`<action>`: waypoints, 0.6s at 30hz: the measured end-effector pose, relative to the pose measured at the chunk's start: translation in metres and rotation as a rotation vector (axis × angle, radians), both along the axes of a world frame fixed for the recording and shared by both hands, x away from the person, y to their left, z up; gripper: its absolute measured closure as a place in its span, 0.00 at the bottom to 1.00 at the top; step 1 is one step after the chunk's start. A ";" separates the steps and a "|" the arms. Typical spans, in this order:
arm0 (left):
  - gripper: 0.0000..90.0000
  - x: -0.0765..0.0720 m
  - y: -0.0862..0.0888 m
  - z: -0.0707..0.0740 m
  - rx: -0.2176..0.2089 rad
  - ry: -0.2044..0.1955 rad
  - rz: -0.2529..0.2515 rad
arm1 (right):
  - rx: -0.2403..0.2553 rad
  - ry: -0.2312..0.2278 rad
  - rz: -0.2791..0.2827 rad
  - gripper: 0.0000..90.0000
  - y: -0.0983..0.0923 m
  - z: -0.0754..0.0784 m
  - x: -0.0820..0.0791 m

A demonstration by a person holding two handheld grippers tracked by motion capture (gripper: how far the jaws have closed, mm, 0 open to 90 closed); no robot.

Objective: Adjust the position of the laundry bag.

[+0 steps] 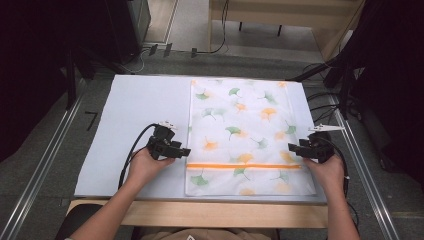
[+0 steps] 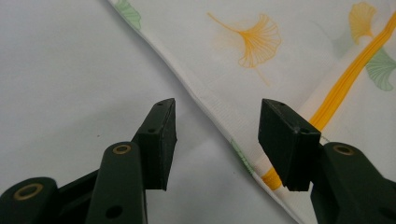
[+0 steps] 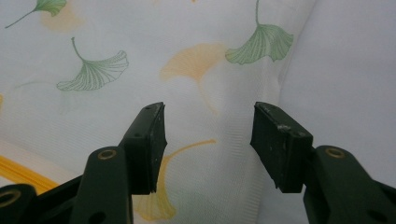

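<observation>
A leaf-print bag (image 1: pixel 245 135) lies flat on the white mat (image 1: pixel 135 115), long axis running away from the person, its orange zip (image 1: pixel 245 165) crossing the near end. The left gripper (image 1: pixel 186 151) and right gripper (image 1: pixel 291 147) flank its long edges just beyond the zip, each equally near, jaws wide apart and holding nothing. The mat rests on a wooden table (image 1: pixel 200 212) above grey floor, with cables trailing beyond.

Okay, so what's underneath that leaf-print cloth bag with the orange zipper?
The bag lies flat on a pale sheet covering the table; the sheet shows all around it. What lies directly beneath or inside the bag is covered by its fabric.
</observation>
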State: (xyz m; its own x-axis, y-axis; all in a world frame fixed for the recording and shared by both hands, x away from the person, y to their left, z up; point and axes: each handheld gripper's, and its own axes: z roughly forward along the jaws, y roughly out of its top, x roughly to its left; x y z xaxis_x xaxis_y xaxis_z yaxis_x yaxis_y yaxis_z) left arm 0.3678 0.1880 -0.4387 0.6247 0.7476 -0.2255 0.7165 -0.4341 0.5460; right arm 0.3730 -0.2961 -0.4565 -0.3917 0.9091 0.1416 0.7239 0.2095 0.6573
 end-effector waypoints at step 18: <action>0.54 0.004 -0.013 -0.012 0.009 -0.002 0.039 | -0.022 0.046 -0.029 0.50 -0.007 -0.013 0.008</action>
